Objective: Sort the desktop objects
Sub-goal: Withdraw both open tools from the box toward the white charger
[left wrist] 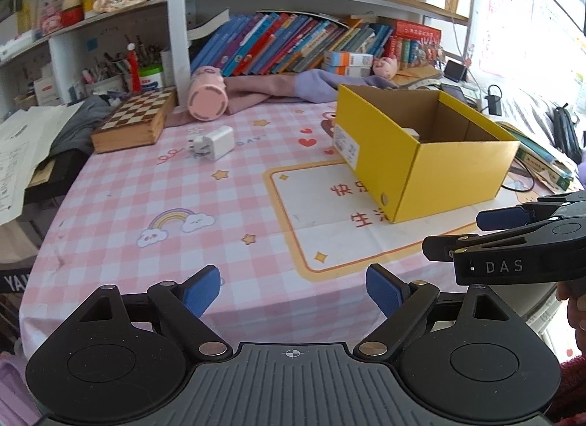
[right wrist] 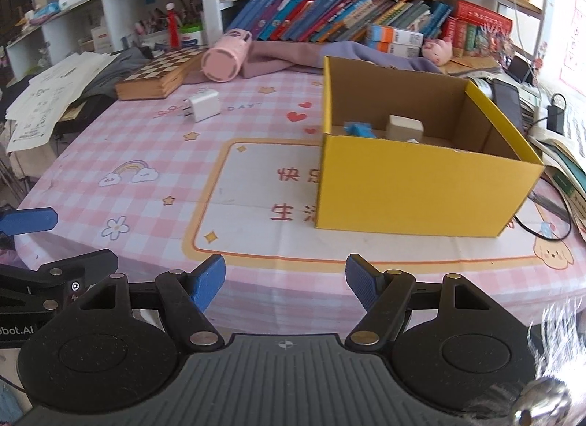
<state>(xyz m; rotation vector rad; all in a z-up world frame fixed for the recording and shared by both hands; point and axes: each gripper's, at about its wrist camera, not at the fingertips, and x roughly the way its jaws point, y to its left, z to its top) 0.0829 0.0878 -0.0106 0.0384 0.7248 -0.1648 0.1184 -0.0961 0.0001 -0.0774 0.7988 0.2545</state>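
A yellow cardboard box (left wrist: 439, 169) (right wrist: 421, 188) stands open on the pink checked tablecloth (left wrist: 183, 206), right of centre. In the right wrist view a blue item (right wrist: 360, 130) and a beige block (right wrist: 404, 127) lie inside it. A white charger plug (left wrist: 216, 142) (right wrist: 201, 102) lies on the cloth at the back left. Behind it a pink cup (left wrist: 207, 94) (right wrist: 223, 60) lies on its side. My left gripper (left wrist: 293, 290) hovers open over the near table edge, nothing between its pads. My right gripper (right wrist: 285, 281) is beside it, open and empty, in front of the box.
A wooden chess box (left wrist: 135, 122) (right wrist: 161, 74) sits at the back left beside loose papers (left wrist: 22, 155). Purple cloth (left wrist: 278, 85) and a row of books (left wrist: 293, 41) lie behind. A phone (right wrist: 507, 96), cables and books crowd the table's right edge.
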